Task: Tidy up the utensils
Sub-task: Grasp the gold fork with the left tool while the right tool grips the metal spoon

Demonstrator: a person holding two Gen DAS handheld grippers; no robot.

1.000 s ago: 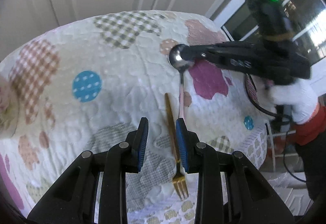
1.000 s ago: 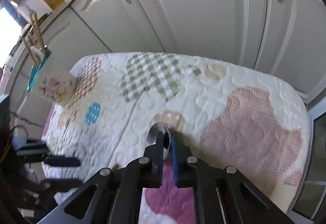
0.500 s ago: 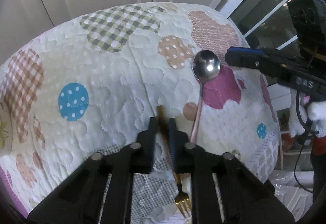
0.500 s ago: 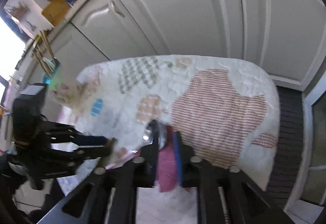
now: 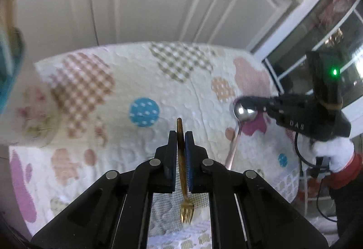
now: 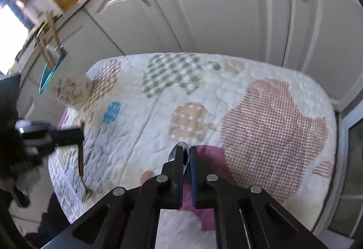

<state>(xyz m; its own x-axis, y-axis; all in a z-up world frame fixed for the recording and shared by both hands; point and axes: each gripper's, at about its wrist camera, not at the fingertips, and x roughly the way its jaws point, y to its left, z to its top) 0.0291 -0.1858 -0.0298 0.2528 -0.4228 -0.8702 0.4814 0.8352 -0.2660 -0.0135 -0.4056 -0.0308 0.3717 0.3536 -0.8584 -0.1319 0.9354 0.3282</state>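
**Fork and spoon both clamped and clear of the quilt**

The gold fork (image 5: 181, 158) sits between the left gripper (image 5: 180, 138) pads, which are pressed together on its slim handle. Its long axis runs straight along the fingers: handle tip pointing away past the pads, tines hanging back toward the camera. It appears lifted off the cloth. The silver spoon (image 5: 245, 112) is pinched at its bowl by the right gripper (image 6: 186, 153), jaws closed on it; its pink-toned handle dangles down toward the table, crosswise to that gripper's reach.

Both utensils are thin, hard, glossy metal, likely slippery in a narrow pinch. The spoon, held by its rounded bowl, could swing.

The likely destination, a floral fabric-covered holder (image 6: 72, 92) with sticks standing in it, sits at the far left corner of the table; in my judgement the left hand is nearer, so the fork would go first.

Beneath lies a soft quilted tablecloth (image 6: 261, 81) with patchwork checks and dots, backed by pale panelled cabinet doors (image 6: 215, 4).
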